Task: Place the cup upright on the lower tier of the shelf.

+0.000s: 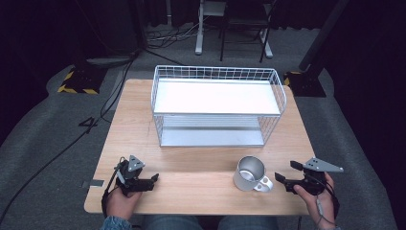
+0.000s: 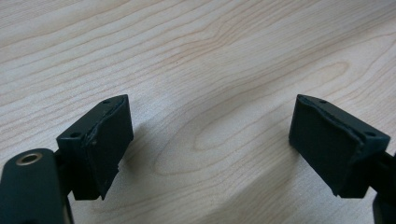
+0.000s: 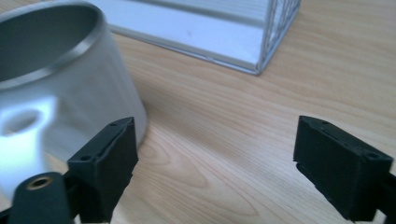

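- Table [image 1: 143, 124]: pale wood with wavy grain, sitting on grey carpet with cables trailing off behind it.
- Rack [image 1: 218, 103]: white wire, two tiers with flat white shelves, along the far edge. Lower shelf is partly hidden behind the wire front.
- Mug [image 1: 250, 173]: shiny metal, upright, near the front edge toward the right corner, handle pointing at the right gripper [image 1: 286, 176]. Cut off at the left in the right gripper view.
- Right gripper: jaws spread wide, holding nothing, just beside the mug's handle.
- Left gripper [image 1: 152, 178]: near the front left corner, jaws released over bare wood, well apart from the mug.
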Demonstrator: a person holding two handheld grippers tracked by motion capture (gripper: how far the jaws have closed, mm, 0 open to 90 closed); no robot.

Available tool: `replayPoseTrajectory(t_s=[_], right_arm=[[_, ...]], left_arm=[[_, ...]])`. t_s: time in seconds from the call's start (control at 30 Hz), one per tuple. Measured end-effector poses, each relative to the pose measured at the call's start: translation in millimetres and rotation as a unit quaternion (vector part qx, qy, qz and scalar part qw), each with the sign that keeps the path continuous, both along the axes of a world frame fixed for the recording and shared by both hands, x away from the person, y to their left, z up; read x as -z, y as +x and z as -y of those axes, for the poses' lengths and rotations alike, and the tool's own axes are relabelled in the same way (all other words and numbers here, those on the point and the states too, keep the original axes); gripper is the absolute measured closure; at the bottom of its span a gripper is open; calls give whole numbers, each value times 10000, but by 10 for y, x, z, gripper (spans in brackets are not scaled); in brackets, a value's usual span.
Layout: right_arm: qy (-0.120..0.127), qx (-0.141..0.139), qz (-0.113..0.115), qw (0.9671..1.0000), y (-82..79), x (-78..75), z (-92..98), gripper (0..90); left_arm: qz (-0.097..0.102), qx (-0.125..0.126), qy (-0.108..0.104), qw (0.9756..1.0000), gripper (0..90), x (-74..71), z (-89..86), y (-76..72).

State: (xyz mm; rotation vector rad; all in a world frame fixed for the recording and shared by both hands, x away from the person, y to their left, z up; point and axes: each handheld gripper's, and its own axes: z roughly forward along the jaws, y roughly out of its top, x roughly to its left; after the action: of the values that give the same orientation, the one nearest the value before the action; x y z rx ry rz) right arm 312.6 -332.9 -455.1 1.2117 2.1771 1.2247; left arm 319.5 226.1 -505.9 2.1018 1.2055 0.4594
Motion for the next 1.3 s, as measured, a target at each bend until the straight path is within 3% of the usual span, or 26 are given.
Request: replayPoseTrajectory(t_s=[0.2, 0.6, 0.83, 1.3], right_arm=[[121, -104, 56, 9999, -126, -186, -105, 10], [4, -612, 223, 9979, -271, -286, -506, 0], [-31, -795, 139, 9967, -272, -226, -689, 0], [-361, -786, -44, 9962, -174, 37, -865, 0]], left_arm=[[-21, -13, -22, 10000, 141, 0, 6, 2], [-5, 0, -8, 10000, 140, 1, 6, 7], [-9, 0, -4, 10000, 140, 0, 7, 8], [-9, 6, 5, 10000, 140, -1, 6, 12]])
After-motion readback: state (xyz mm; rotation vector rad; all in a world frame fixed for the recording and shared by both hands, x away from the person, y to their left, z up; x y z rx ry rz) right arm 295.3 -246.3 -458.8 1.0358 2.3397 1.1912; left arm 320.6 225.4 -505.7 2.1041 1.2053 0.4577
